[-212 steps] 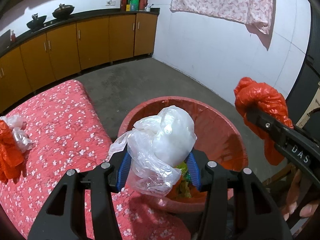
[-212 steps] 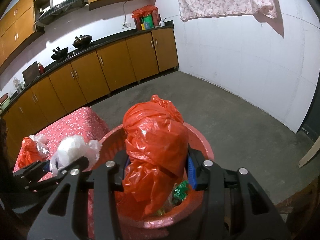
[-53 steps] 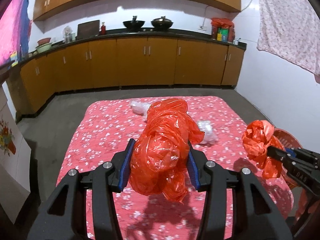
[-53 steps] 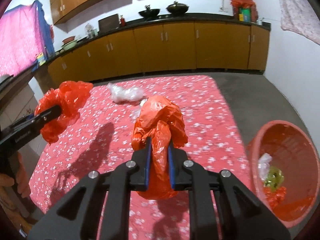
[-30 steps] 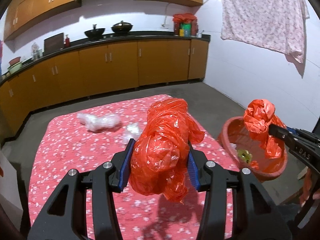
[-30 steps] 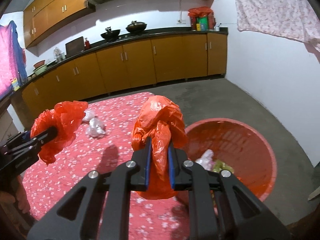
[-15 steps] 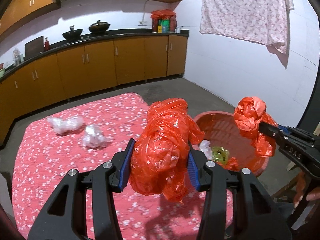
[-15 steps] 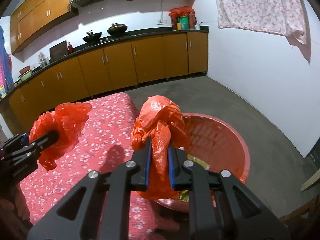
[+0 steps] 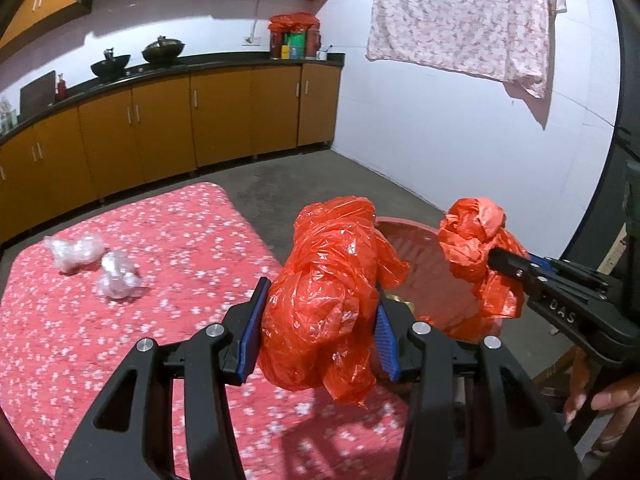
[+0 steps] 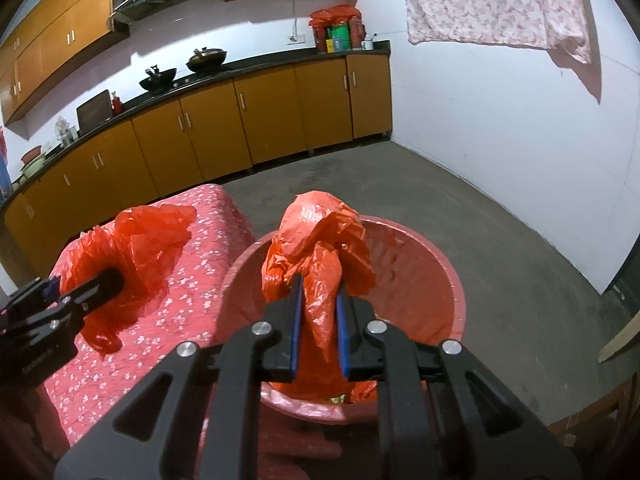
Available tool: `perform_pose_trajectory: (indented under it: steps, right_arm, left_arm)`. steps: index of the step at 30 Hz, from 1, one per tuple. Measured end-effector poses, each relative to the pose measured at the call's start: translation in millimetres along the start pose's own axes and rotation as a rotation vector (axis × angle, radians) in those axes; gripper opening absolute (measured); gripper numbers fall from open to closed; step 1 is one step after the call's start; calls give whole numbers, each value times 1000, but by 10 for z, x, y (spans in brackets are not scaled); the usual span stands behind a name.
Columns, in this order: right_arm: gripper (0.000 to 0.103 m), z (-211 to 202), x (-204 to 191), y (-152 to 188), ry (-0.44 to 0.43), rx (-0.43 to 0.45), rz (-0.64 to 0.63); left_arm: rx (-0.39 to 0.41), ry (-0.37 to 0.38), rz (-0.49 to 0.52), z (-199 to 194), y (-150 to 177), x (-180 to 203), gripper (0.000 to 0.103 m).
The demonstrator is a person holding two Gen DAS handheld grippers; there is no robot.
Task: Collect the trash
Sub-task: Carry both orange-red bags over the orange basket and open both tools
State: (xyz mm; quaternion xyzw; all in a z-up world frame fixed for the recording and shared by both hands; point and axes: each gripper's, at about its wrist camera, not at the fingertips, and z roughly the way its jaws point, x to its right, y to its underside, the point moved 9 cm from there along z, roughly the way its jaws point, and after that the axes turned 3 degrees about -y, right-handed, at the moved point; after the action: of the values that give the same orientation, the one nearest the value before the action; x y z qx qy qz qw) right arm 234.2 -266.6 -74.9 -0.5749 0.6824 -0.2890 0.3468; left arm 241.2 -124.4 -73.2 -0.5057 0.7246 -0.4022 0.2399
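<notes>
Two crumpled orange plastic bags are in the air, on their way to the red basin [image 10: 452, 280] that serves as the bin. The larger orange bag [image 9: 328, 300] is clamped between the blue pads of the left claw [image 9: 318, 338], bulging above and below them; in the left wrist view it hangs over the edge of the flowered red cloth [image 9: 160, 280], just short of the basin's rim. The smaller orange bag [image 10: 320, 256] is pinched by a thin fold in the right claw [image 10: 318, 334], whose jaws stand nearly together on it, and it hangs directly above the basin's hollow.

The step in hand looks like the carry-and-drop. The right bag seems ready: part the jaws and it should fall inside. The left bag probably needs to travel further over the rim first, or it may catch on the edge or land on the cloth. Light plastic may cling to the pads, so a wide parting would help.

Both claws tilt forward and downward, side by side, the left one beside the basin and the right over it. A hand [image 9: 608, 396] grips the right tool's handle at the frame edge.

Two clear plastic wads [image 9: 92, 260] lie on the cloth, not yet collected; what already sits in the basin is mostly hidden behind the bags.
</notes>
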Motion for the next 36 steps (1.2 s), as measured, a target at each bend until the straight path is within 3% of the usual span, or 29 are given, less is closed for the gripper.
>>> perform_pose_trajectory:
  steps: [27,36]
  right_arm:
    - [19,420,470,-69,16,-5,160]
    - [33,467,573,-17,9,8,193]
  left_arm:
    - [-65,94,40,616,-33,612,49]
    - [-79,97,39,722,4,631,66]
